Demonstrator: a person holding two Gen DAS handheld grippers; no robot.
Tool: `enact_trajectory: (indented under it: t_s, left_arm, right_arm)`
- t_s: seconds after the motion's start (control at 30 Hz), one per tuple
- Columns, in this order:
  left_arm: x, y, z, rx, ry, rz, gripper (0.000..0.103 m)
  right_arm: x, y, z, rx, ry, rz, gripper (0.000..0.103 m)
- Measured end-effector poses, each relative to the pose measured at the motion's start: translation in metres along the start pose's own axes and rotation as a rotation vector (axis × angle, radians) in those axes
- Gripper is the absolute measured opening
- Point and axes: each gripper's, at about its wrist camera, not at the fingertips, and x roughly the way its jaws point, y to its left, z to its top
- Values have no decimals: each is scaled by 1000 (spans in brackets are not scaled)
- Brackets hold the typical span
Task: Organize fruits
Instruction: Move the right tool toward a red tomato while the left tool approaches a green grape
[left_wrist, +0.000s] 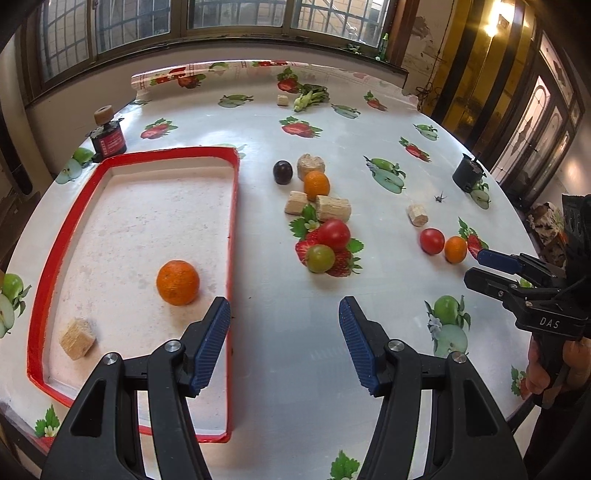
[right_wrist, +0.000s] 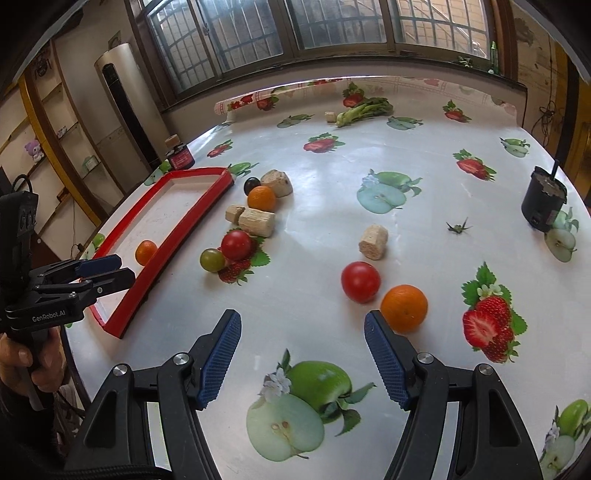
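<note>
The left gripper (left_wrist: 284, 314) gaped with fingers apart, an orange (left_wrist: 177, 282) in the red tray (left_wrist: 233, 236) just beyond its left fingertip; the right gripper (right_wrist: 303, 328) stood equally spread, another orange (right_wrist: 404, 307) just beside its right fingertip.

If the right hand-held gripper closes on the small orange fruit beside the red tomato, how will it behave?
The small round orange fruit looks spherical, so it will probably roll if nudged off-centre. Its dimpled skin should grip the ribbed blue pads fairly well. It touches the red tomato, which may roll too.

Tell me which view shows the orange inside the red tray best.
Left wrist: the orange lies whole and large on the floor of the red tray. In the right wrist view it is small, partly hidden behind the tray wall.
</note>
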Motion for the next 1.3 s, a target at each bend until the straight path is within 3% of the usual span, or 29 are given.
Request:
enact_trajectory:
  t_s: [0.3,0.57,0.87,1.03,1.13,1.2,1.3]
  left_arm:
    - [20,-18,7,27,32,-33,60]
    - [43,-20,17,16,63,-43,60]
    - [65,-23,27,20,84,-32,60]
    - [84,-25,29,25,106,-18,60]
    - [90,-27,31,40,86,1,48]
    - [90,-28,32,52,76,-5,27]
    - [88,-28,31,50,79,-42,26]
  right_arm:
    - [-2,-37,-7,68,-7,-64,72]
    - [11,-44,-3,72,4,-79,72]
    - [34,-18,27,-45,5,-56,70]
    - [62,-14,31,-112,45,-122,60]
    - [68,-12,33,-147,54,-159,52]
    - [69,-14,33,-153,56,-160,37]
    - [68,-14,33,-155,60,-138,31]
